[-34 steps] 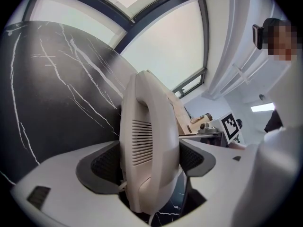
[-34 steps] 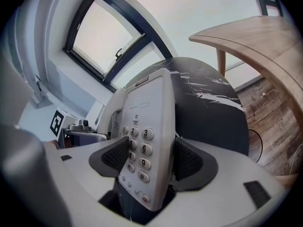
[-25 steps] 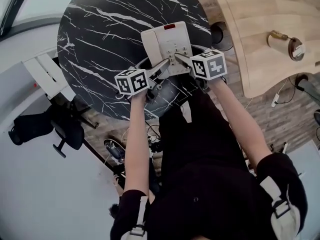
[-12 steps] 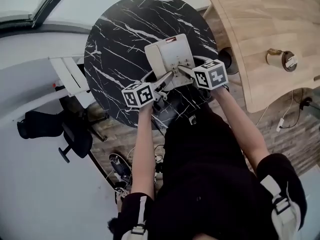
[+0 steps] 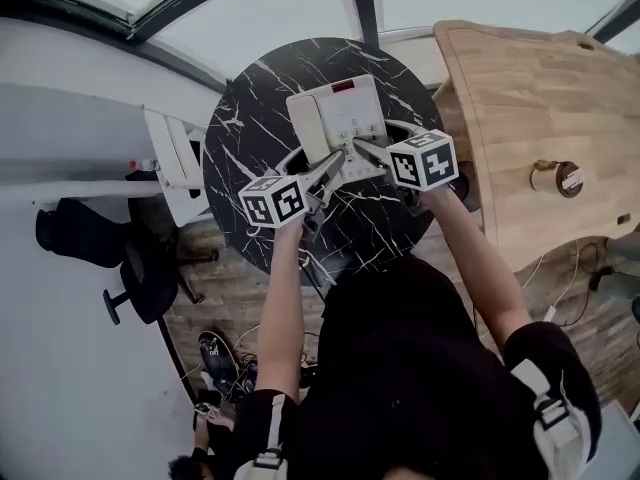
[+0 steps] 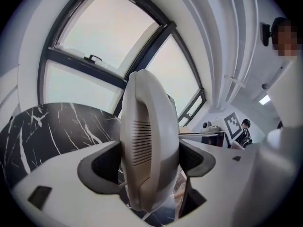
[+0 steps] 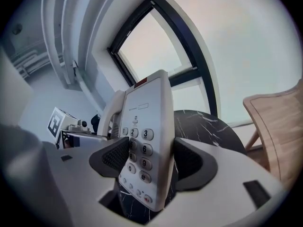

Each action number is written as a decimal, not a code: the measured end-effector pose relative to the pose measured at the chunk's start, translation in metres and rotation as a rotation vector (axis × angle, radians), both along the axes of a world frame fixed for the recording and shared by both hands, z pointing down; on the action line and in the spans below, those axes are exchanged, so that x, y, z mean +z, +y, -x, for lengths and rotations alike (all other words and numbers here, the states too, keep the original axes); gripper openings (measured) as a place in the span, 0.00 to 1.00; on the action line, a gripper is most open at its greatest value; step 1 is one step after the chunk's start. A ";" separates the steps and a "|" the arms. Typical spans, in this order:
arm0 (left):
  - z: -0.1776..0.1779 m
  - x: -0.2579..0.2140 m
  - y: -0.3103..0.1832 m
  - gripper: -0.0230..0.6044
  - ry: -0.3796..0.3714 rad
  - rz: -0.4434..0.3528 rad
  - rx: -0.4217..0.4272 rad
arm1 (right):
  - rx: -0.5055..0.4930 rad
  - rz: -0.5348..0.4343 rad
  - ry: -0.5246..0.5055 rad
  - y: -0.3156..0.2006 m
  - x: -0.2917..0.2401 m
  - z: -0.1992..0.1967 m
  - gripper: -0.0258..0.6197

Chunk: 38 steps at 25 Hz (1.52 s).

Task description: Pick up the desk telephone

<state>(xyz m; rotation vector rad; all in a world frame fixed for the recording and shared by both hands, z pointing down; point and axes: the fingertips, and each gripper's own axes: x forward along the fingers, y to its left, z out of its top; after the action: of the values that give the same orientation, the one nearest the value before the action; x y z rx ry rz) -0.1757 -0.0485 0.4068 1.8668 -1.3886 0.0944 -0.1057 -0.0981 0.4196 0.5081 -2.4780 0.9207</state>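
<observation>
The desk telephone (image 5: 338, 118) sits over the round black marble table (image 5: 245, 138), between the middle of the top and its far edge, with its near end between your two grippers. Your left gripper (image 5: 328, 164) comes in from the near-left. In the left gripper view its jaws are closed on the cream handset (image 6: 147, 145), with both dark pads pressed against the handset's sides. Your right gripper (image 5: 362, 149) comes in from the near-right. In the right gripper view it (image 7: 150, 159) clamps the keypad side of the telephone body (image 7: 147, 126), one pad over the key face and the other on the back. I cannot tell whether the base touches the table top.

On the keys (image 7: 142, 149) you can read 2, 3, 6, 9, 0 and #. The small print above them is too fine to read. A red patch (image 5: 342, 86) marks the telephone's far edge.
</observation>
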 end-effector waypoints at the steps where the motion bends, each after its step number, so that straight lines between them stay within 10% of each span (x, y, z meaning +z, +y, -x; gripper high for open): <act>1: 0.004 -0.010 -0.003 0.64 -0.014 -0.021 -0.009 | -0.008 -0.018 -0.014 -0.003 -0.010 0.005 0.52; 18: 0.048 -0.161 -0.030 0.64 -0.126 -0.326 -0.135 | -0.085 -0.300 -0.214 -0.041 -0.174 0.058 0.52; 38: 0.044 -0.208 -0.019 0.64 -0.179 -0.404 -0.174 | -0.102 -0.359 -0.290 -0.032 -0.221 0.055 0.52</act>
<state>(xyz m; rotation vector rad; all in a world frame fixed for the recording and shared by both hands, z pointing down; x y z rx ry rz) -0.2200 -0.0671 0.1984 2.0897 -1.7930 -0.1179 -0.1607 -0.1296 0.1983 0.3761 -2.9247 0.5394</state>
